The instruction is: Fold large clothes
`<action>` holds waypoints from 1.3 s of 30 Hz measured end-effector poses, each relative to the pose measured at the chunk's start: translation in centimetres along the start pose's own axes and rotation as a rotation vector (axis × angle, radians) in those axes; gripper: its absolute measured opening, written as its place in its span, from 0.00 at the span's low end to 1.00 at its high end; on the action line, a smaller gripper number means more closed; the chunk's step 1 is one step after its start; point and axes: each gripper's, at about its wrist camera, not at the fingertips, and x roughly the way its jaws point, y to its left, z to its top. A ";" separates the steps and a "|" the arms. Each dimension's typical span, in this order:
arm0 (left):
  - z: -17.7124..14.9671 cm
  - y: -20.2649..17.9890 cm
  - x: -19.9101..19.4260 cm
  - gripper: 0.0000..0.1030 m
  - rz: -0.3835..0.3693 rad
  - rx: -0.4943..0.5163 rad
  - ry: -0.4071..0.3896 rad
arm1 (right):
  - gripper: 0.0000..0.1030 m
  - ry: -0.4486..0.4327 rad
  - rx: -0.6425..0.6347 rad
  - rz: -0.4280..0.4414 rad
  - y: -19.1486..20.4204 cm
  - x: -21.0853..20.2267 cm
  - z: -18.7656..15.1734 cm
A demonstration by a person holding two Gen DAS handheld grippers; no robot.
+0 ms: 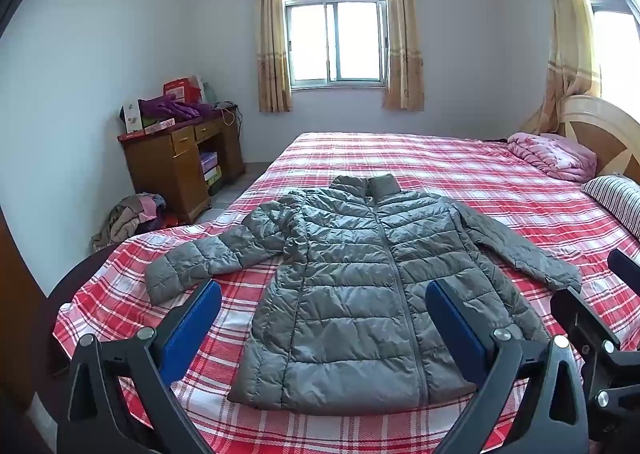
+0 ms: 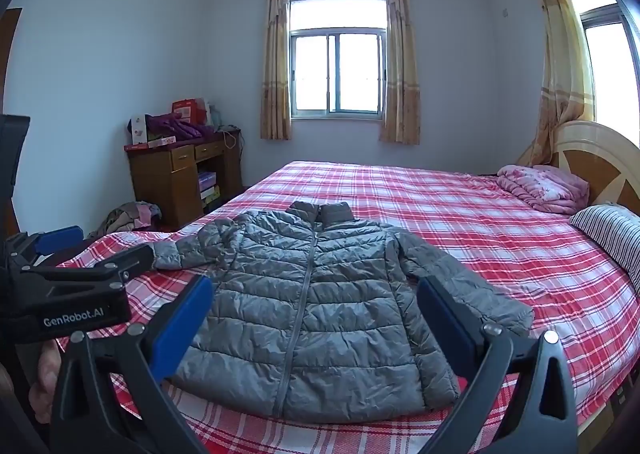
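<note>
A grey quilted puffer jacket (image 1: 352, 286) lies flat on the bed, front up, zipped, collar toward the window and both sleeves spread out. It also shows in the right wrist view (image 2: 312, 306). My left gripper (image 1: 323, 290) is open and empty, held above the jacket's hem near the bed's foot. My right gripper (image 2: 314, 286) is open and empty, also above the hem, to the right of the left one. The left gripper's body (image 2: 68, 286) shows at the left edge of the right wrist view.
The bed has a red plaid sheet (image 1: 440, 174). A folded pink quilt (image 1: 552, 158) and a striped pillow (image 1: 616, 198) lie by the wooden headboard (image 1: 600, 126) at right. A wooden desk (image 1: 180, 158) with clutter and a clothes pile (image 1: 128, 218) stand left of the bed.
</note>
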 end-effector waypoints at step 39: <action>0.1 0.6 0.4 0.99 0.020 -0.005 -0.008 | 1.00 0.017 0.003 -0.006 0.0 0.5 -0.4</action>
